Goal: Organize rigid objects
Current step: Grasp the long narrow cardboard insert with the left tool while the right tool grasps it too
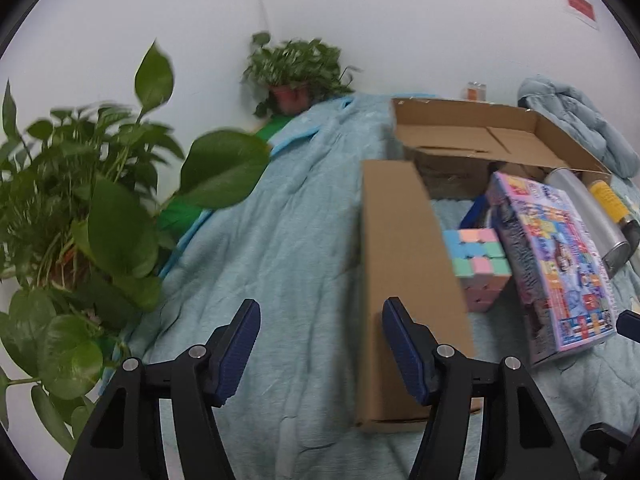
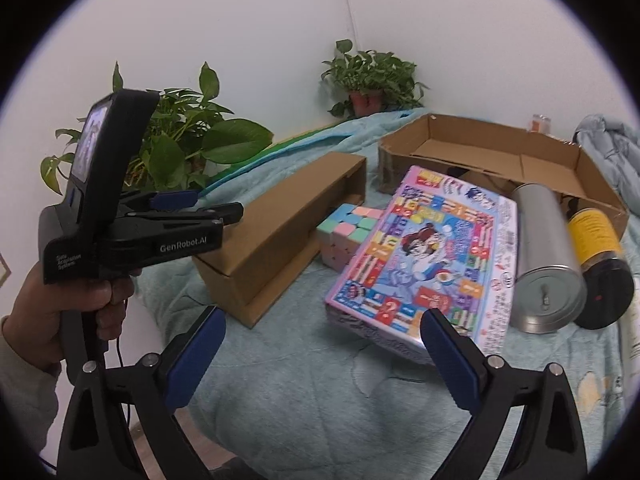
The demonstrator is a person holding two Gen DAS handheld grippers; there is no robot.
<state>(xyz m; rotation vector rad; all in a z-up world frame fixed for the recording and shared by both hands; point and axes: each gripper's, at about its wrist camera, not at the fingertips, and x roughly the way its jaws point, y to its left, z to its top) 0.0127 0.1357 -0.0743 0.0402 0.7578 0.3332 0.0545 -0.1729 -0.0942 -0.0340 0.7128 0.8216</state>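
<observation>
Cardboard in 2 pieces sits on the pale blue quilt (image 2: 304, 400) — a long narrow box (image 2: 280, 236) lying flat and, behind it, a shallow open tray (image 2: 500, 152) — with a pastel puzzle cube (image 2: 348, 236) touching the narrow box and wedged against a colourful game box (image 2: 428, 264). Beside the game box lie a steel flask (image 2: 544, 264) and a yellow-labelled bottle (image 2: 600, 256), touching each other. Both tools gape wide and hold nothing: the left gripper (image 1: 320, 356) hovers just beside the narrow box's near end, the right gripper (image 2: 320, 360) near the game box's front edge — 2 potted plants (image 2: 372, 76) stand by the wall.
</observation>
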